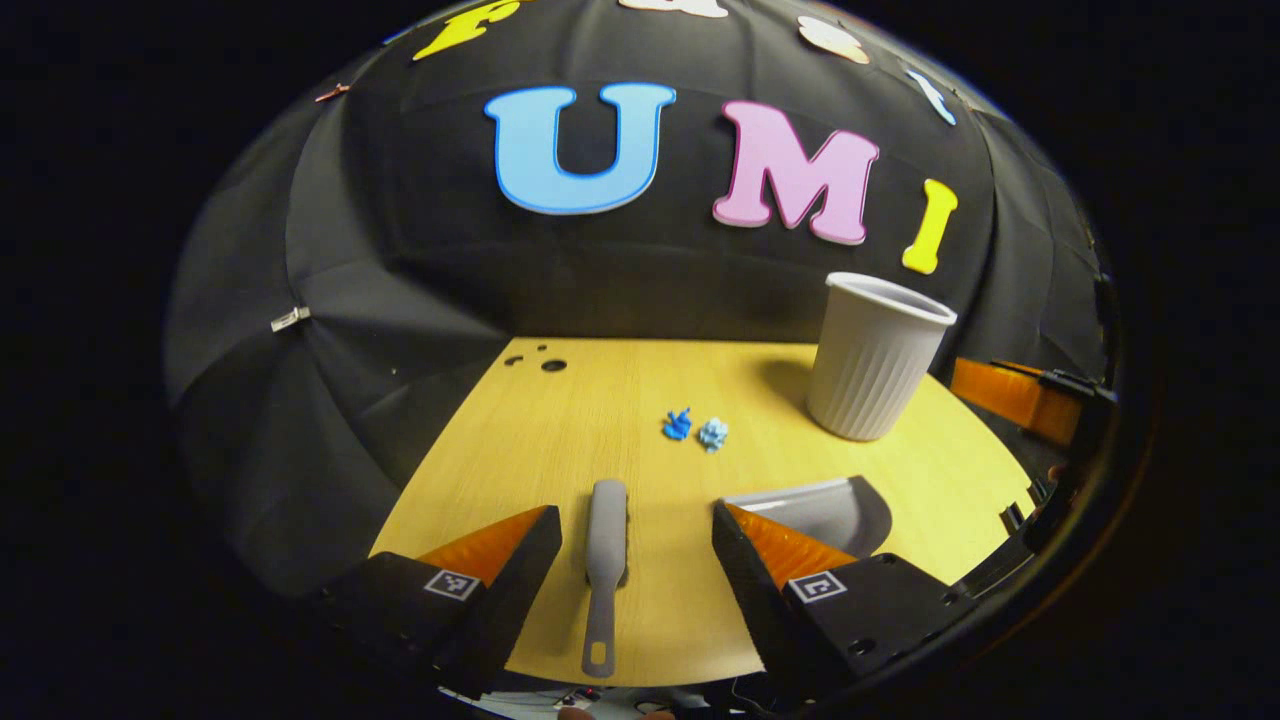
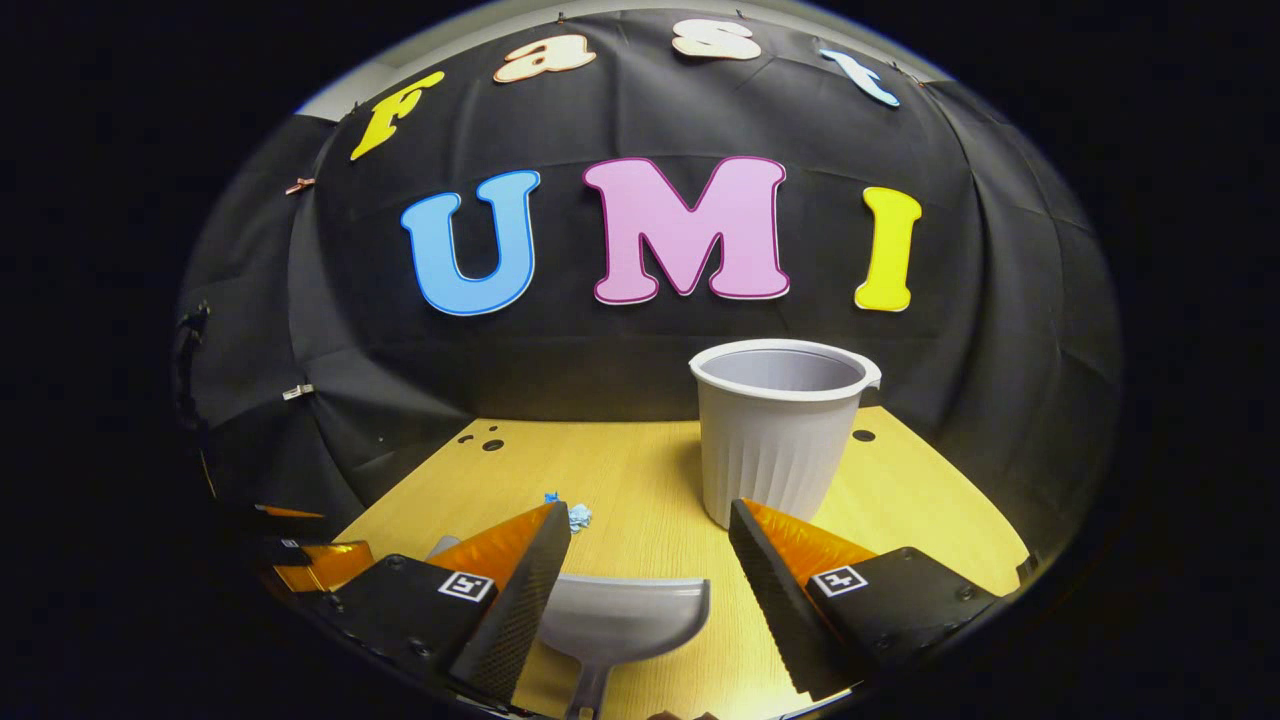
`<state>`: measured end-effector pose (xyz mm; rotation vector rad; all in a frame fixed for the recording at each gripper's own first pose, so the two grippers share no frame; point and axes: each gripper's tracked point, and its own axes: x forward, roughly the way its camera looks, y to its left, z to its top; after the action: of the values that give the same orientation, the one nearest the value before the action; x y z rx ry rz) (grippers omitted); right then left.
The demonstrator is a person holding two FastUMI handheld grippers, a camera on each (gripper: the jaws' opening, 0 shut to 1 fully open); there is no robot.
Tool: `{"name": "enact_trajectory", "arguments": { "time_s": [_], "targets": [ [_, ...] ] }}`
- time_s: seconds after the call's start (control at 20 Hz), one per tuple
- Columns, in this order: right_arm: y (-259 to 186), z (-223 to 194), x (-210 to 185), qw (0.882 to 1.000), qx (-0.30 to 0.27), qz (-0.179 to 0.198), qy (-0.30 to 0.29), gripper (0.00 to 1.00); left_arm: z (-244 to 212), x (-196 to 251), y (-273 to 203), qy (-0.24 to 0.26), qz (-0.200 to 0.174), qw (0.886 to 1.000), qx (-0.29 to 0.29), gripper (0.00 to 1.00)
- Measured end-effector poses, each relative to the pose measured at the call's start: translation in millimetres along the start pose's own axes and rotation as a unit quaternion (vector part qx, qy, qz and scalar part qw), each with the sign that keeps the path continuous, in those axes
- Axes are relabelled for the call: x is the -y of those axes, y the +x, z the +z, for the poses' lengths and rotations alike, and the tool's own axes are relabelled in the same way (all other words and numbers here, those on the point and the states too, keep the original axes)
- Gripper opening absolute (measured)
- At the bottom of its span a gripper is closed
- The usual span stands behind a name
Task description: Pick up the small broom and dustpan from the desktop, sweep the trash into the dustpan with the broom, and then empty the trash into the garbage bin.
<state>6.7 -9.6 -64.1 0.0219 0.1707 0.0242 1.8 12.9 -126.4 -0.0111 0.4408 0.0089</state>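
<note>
we've got left gripper (image 1: 637,535) spread wide over broom (image 1: 604,560), right gripper (image 2: 650,545) spread over dustpan (image 2: 622,618); trash (image 1: 696,429) near bin (image 2: 778,432)

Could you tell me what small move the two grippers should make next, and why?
Probably lower each and close. The left gripper is open with the broom lying between its fingers; the right gripper is open over the dustpan. Both tools lie ungrasped on the desk.

grey broom (image 1: 605,540), grey dustpan (image 2: 625,620), ribbed white bin (image 2: 775,435), blue scraps (image 1: 695,430)
</note>
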Motion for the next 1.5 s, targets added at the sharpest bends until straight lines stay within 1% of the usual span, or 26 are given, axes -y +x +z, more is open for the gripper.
{"name": "enact_trajectory", "arguments": {
  "time_s": [0.15,0.25,0.35,0.5,0.6,0.75,1.0,1.1,1.15,1.3,1.4,1.45,1.5],
  "targets": [
    [5,-6,3,1.0,-0.011,0.005,0.004,0.99,-37,-8,20,-0.011,0.013,0.998,-0.068,0.96],
    [12,-11,5,1.0,-0.02,0.01,0.005,0.99,-65,-16,30,-0.009,0.022,0.993,-0.114,0.96],
    [19,-16,8,0.999,-0.029,0.016,0.007,0.99,-83,-22,39,-0.005,0.029,0.988,-0.153,0.96],
    [29,-24,11,0.999,-0.043,0.027,0.007,0.99,-111,-26,52,0.006,0.036,0.974,-0.224,0.96],
    [36,-30,13,0.998,-0.055,0.037,0.003,0.99,-124,-26,58,-0.006,0.031,0.964,-0.263,0.96],
    [44,-38,11,0.996,-0.068,0.059,-0.003,0.99,-133,-28,66,-0.017,0.032,0.951,-0.306,0.96],
    [43,-43,14,0.994,-0.074,0.075,-0.004,0.99,-141,-32,82,0.002,0.04,0.929,-0.367,0.95],
    [40,-43,17,0.995,-0.07,0.072,-0.002,0.99,-140,-34,86,0.016,0.038,0.925,-0.377,0.92],
    [39,-43,17,0.995,-0.07,0.069,0.0,0.99,-140,-33,88,0.023,0.034,0.923,-0.382,0.88],
    [37,-49,20,0.995,-0.085,0.058,0.013,0.99,-141,-31,95,0.044,0.022,0.917,-0.396,0.8],
    [31,-53,19,0.993,-0.098,0.051,0.029,0.99,-145,-25,99,0.036,0.015,0.913,-0.405,0.68],
    [29,-53,18,0.993,-0.101,0.048,0.034,0.99,-142,-22,98,0.029,0.01,0.914,-0.405,0.57],
    [27,-52,17,0.993,-0.099,0.043,0.036,0.99,-144,-21,101,0.022,0.004,0.915,-0.403,0.53]
  ]
}}
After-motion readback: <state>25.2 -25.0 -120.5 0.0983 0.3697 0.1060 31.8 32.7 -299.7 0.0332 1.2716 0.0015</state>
